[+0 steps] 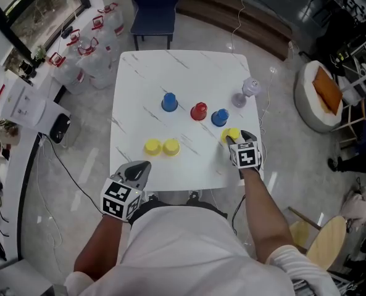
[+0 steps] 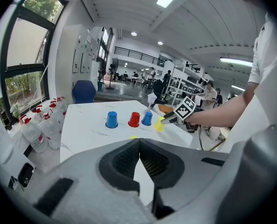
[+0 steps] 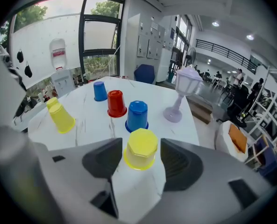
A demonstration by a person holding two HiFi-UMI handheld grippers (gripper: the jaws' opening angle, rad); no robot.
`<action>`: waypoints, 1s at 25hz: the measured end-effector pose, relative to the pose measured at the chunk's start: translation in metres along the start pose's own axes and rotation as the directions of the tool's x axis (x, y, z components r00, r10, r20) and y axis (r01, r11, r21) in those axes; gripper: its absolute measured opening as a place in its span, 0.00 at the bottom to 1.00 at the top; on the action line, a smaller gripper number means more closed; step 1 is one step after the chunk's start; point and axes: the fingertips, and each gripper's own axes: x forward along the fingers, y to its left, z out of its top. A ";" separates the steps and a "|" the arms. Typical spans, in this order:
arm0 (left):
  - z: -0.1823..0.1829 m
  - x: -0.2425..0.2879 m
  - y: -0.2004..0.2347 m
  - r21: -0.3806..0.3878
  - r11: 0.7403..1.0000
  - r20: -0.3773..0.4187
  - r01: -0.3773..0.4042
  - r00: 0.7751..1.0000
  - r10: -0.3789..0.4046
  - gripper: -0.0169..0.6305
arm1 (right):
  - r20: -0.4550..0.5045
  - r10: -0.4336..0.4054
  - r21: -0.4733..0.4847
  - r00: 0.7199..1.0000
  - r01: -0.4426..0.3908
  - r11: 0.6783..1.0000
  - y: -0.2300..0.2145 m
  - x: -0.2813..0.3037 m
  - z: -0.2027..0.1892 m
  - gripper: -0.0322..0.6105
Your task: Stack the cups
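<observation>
— While the white marble-patterned table filled the middle of the head view, what else stood out?

— A dark blue chair stood on the floor at its far edge.

— And the tools?

— The left hand-held gripper hung over the table's near edge. Its jaws were drawn together at the tips, with nothing between them. The right hand-held gripper was over the table's right side, its jaws spread wide.

— Did it hold anything?

— No. A yellow cup stood mouth-down on the table between its jaws, with a thin gap to the pad on each side.

— What stood past that?

— A pale purple lamp-shaped ornament stood near the right edge. Left of it ran a row of mouth-down cups. A blue cup stood just beyond the yellow one, a red cup beside it, and a second blue cup further left, each apart from the next.

— Any others?

— Two more yellow cups sat side by side nearer the front, well apart from the right hand-held gripper.
</observation>
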 end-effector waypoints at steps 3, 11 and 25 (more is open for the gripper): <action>-0.002 -0.001 -0.002 -0.008 1.000 -0.001 -0.011 1.000 0.011 0.04 | -0.014 0.013 0.009 1.000 -0.013 1.000 -0.002 0.005 -0.006 0.44; 0.000 0.003 -0.005 -0.009 1.000 0.007 -0.013 1.000 0.013 0.04 | 0.062 0.075 -0.050 0.995 -0.072 0.996 0.026 -0.015 0.016 0.38; -0.004 -0.005 0.002 0.008 1.000 0.000 -0.002 1.000 0.002 0.04 | 0.041 0.276 -0.305 0.960 -0.251 0.918 0.170 -0.016 0.031 0.38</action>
